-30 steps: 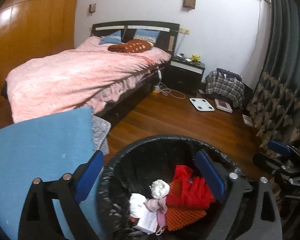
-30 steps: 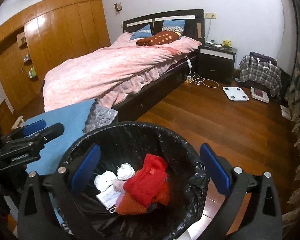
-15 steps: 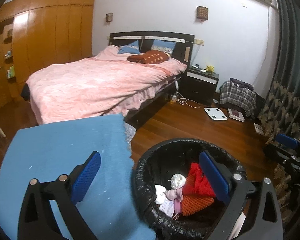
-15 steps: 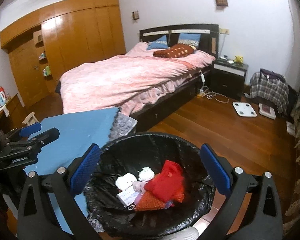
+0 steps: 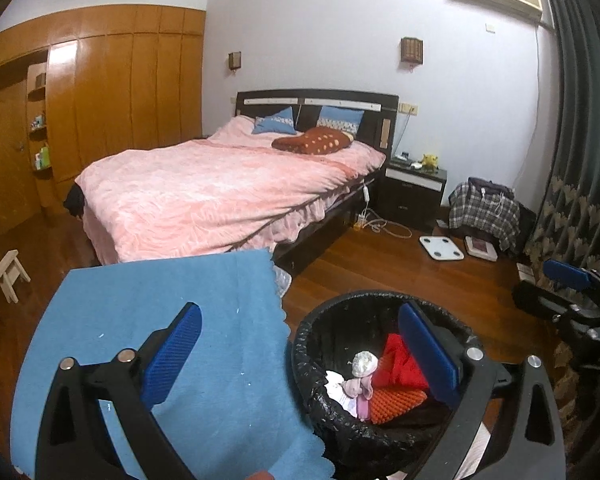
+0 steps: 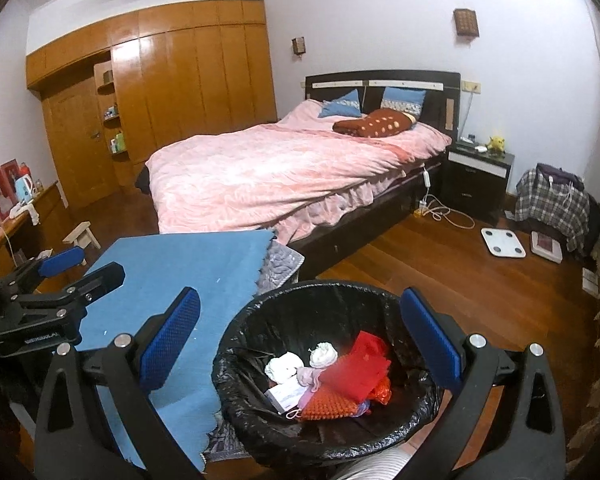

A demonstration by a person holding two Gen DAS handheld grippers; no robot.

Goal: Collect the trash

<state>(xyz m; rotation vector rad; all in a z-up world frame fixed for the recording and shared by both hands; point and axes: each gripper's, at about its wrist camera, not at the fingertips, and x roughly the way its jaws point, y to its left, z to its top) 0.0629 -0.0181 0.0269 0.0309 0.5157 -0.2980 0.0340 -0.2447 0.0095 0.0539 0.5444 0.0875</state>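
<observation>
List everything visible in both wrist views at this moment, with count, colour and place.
trash bin: one, black liner, on the floor nearest the cameras
trash in the bin: several pieces, red, orange, white and pink, at the bottom
blue cloth: one, over a surface left of the bin
bed: one, pink cover, dark frame, mid room
pillows: two blue, one brown spotted, at the headboard
nightstand: one, black, right of the bed
scale: one, white, on the wood floor
wardrobe: wooden, left wall
left gripper: open, empty
right gripper: open, empty
</observation>
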